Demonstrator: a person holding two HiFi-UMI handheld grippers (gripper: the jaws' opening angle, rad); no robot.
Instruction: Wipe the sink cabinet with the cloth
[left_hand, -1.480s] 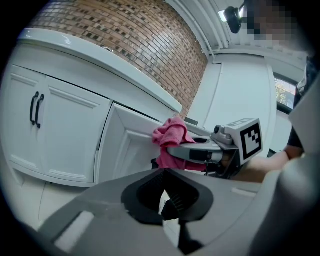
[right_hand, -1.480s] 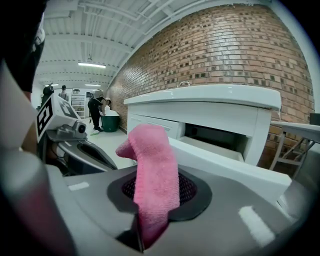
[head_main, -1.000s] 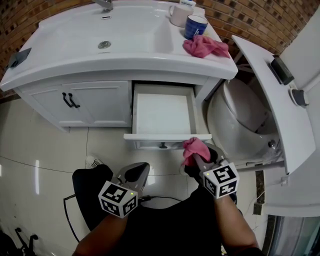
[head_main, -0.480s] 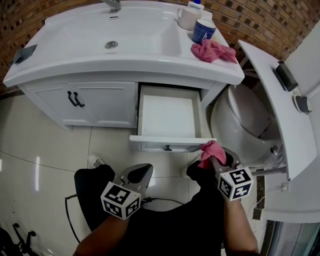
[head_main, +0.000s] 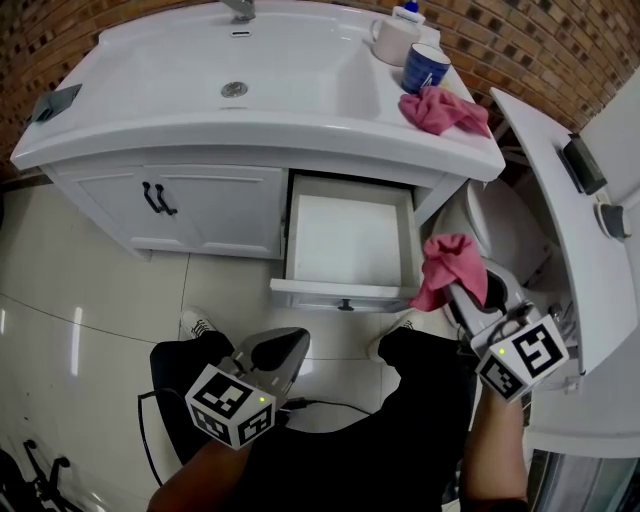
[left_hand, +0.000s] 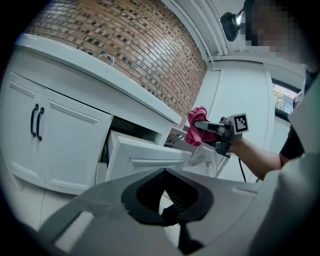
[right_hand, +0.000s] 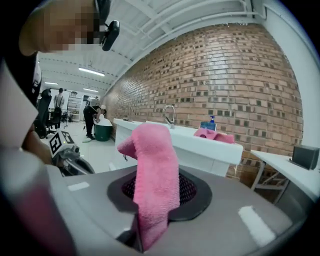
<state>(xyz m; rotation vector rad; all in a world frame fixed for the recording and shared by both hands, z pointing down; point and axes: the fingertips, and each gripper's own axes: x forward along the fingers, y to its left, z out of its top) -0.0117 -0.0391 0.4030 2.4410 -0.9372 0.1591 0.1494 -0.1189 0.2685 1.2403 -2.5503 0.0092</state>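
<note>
We log our right gripper (head_main: 458, 290) clamped on the pink cloth (head_main: 446, 262) just beside the front right corner of the sink cabinet's (head_main: 215, 205) open drawer (head_main: 345, 291), our left gripper (head_main: 278, 347) pinched together, empty.

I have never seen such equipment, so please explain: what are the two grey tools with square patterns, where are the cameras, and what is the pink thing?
These are grippers, one in each hand of a person. One camera looks down from the head; one rides on each gripper. The right gripper is shut on a pink cloth; the left gripper is shut and empty. The sink cabinet has one drawer open; on top lie a second cloth, a blue mug and a white cup.
</note>
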